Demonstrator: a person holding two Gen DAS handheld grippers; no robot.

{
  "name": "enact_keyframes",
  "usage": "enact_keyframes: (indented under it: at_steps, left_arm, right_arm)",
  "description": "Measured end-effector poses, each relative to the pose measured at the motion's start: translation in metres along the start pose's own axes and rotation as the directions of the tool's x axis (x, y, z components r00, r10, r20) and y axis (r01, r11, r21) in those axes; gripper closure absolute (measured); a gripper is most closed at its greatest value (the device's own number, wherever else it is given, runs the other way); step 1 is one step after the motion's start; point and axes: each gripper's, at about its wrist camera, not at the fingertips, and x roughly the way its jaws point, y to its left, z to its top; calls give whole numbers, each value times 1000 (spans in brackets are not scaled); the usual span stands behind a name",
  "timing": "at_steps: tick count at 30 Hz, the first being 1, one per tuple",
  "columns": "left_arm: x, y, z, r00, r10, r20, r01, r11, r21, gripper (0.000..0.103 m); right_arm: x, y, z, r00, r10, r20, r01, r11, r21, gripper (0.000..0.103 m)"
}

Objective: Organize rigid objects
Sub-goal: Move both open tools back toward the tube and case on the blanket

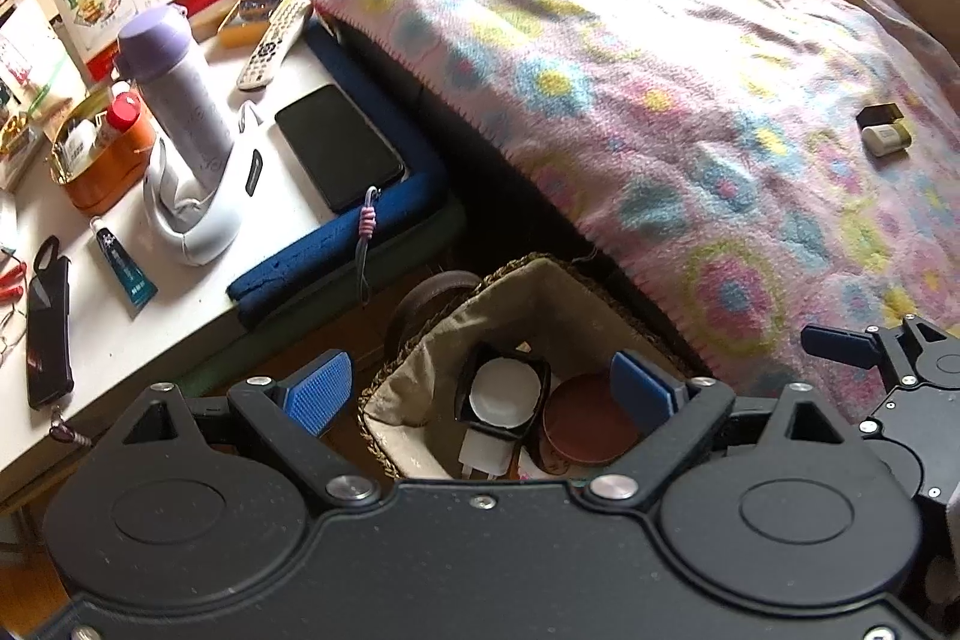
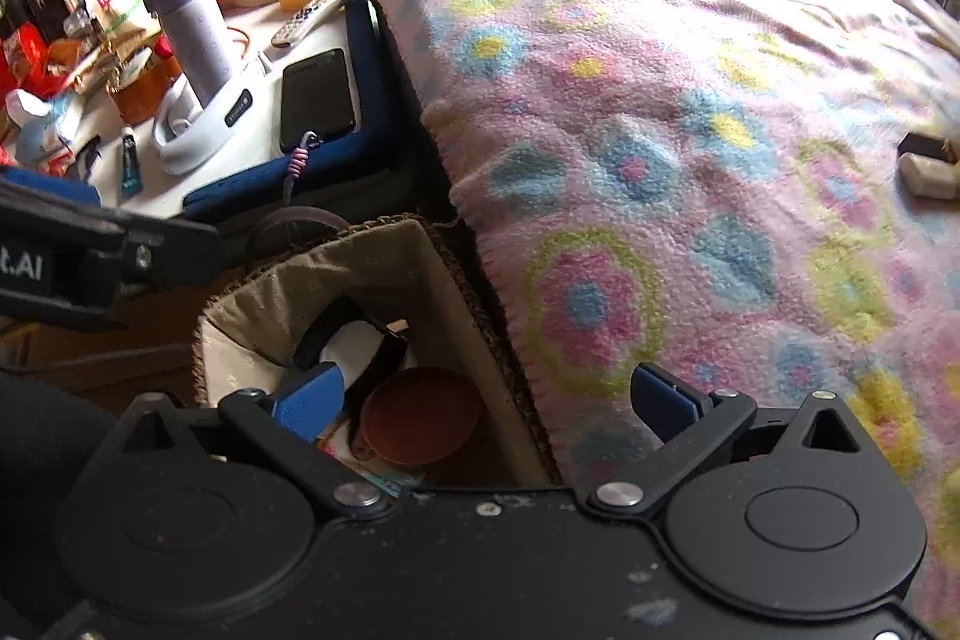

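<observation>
Rigid objects already lie in the lined wicker basket (image 1: 420, 370) under both grippers, which looks like the collecting place, set on the floor between the white table (image 1: 180, 292) and the blanket-covered bed (image 1: 690, 100). From the left gripper (image 1: 480, 388) outward: its blue pads stand wide apart with nothing between them, hanging straight over the basket mouth, as fits a gripper that has let something go there. Below it sit a black square case with a white round face (image 1: 503, 391), a white plug-like charger (image 1: 483, 451) and a brown round tin (image 1: 591, 424). The right gripper (image 2: 504, 397) is just as wide and empty, one pad over the basket, the other over the blanket edge; in its view the same tin (image 2: 423, 415) shows clearly.

Farther out, on the blanket, a small black piece and a white one (image 1: 885, 130) lie touching, well apart from the basket; I judge these are still to be gathered. The table carries a lilac flask (image 1: 174, 82), a phone (image 1: 339, 145) and a remote (image 1: 273, 43).

The basket's near wall and floor are hidden by the gripper bodies. Whether the white piece is a cap or a lighter I cannot tell; glare washes out the far bed.
</observation>
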Motion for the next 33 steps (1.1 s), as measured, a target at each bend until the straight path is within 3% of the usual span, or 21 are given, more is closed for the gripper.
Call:
enact_keyframes:
  at_steps: [3, 10, 17, 29, 33]
  left_arm:
    - [-2, 0, 0, 1000, -1, 10, 1, 1000, -2, 13]
    - [-4, -1, 1, 1000, 2, 29, -2, 1000, 2, 8]
    - [-13, -9, 0, 993, 55, 104, -58, 998, 26, 4]
    - [-8, -24, 0, 985, 147, 88, -154, 985, 76, 4]
    - [-7, -29, 1, 987, 141, 81, -147, 985, 84, 4]
  right_arm:
    - [0, 0, 0, 999, -38, 0, 38, 999, -4, 1]
    - [0, -23, 1, 1000, 4, -4, -4, 996, 88, 1]
    - [-5, -50, 2, 999, -24, 46, 17, 989, 148, 1]
    - [-13, -137, 2, 978, -156, 136, 108, 945, 308, 1]
    - [-18, -169, 1, 963, -208, 169, 138, 925, 353, 1]
